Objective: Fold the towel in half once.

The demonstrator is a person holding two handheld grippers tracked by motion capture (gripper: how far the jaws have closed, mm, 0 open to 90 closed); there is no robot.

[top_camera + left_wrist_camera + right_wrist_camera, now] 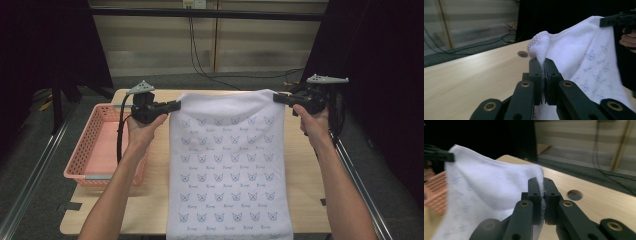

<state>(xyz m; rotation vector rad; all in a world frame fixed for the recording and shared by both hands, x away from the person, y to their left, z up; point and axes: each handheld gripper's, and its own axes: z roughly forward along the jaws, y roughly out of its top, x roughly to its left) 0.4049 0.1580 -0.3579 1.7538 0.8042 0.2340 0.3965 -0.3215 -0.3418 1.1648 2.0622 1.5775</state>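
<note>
Wooden table (150, 165), white towel (227, 165) with blue motifs, corners clamped by left gripper (175, 105), right gripper (277, 98)

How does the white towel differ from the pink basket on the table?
The towel is soft white cloth printed with small blue motifs; the basket is a stiff pink lattice. The towel's far corners are lifted, one pinched in the left claw and one in the right claw, while the basket sits untouched. The towel lies down the table's middle and the basket sits at its left edge. Both rest on the wooden table.
</note>
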